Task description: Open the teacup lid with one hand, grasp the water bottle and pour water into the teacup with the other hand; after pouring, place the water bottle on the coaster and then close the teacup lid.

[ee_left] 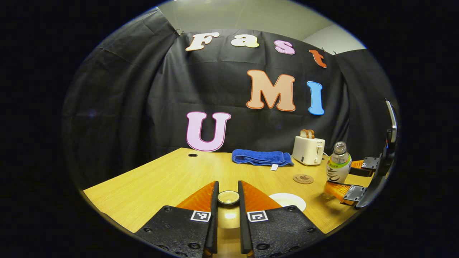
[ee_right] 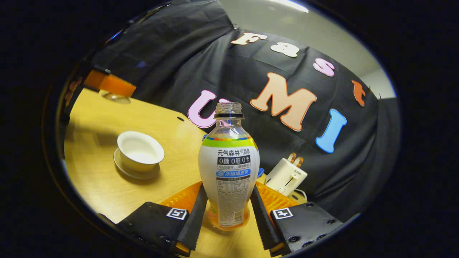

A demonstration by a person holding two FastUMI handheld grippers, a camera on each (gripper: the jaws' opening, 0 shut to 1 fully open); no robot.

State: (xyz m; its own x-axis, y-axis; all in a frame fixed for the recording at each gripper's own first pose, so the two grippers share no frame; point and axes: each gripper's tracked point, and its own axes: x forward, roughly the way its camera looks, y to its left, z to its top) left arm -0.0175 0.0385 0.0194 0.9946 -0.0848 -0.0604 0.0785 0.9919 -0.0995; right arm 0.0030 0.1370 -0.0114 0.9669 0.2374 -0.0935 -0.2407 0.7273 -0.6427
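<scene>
The water bottle [ee_right: 229, 168] stands upright, long axis vertical, its uncapped mouth pointing straight up, and its base rests on the bench [ee_right: 96, 179]. In the right gripper view it sits squarely between the two fingers [ee_right: 195, 211] of the right gripper [ee_right: 229, 209], which press on its lower body from both sides, so that gripper is clamped on the bottle. The left gripper view shows the same bottle [ee_left: 338, 163] near the bench's right edge, held by that gripper, with the round coaster [ee_left: 303, 178] just beside it on its left and apart from it. The left gripper [ee_left: 228, 195] is closed down narrow on the teacup lid [ee_left: 228, 197], both fingers touching its small round knob, the lid lifted clear of the bench. The teacup [ee_right: 140, 150] stands open on its saucer [ee_right: 134, 172], mouth upward, to the left of the bottle and well apart from it; a little liquid seems to lie in its bottom. Toward the bench's far edge lie a folded blue towel [ee_left: 261, 157] and a white toaster [ee_left: 308, 150] with bread in it.
</scene>
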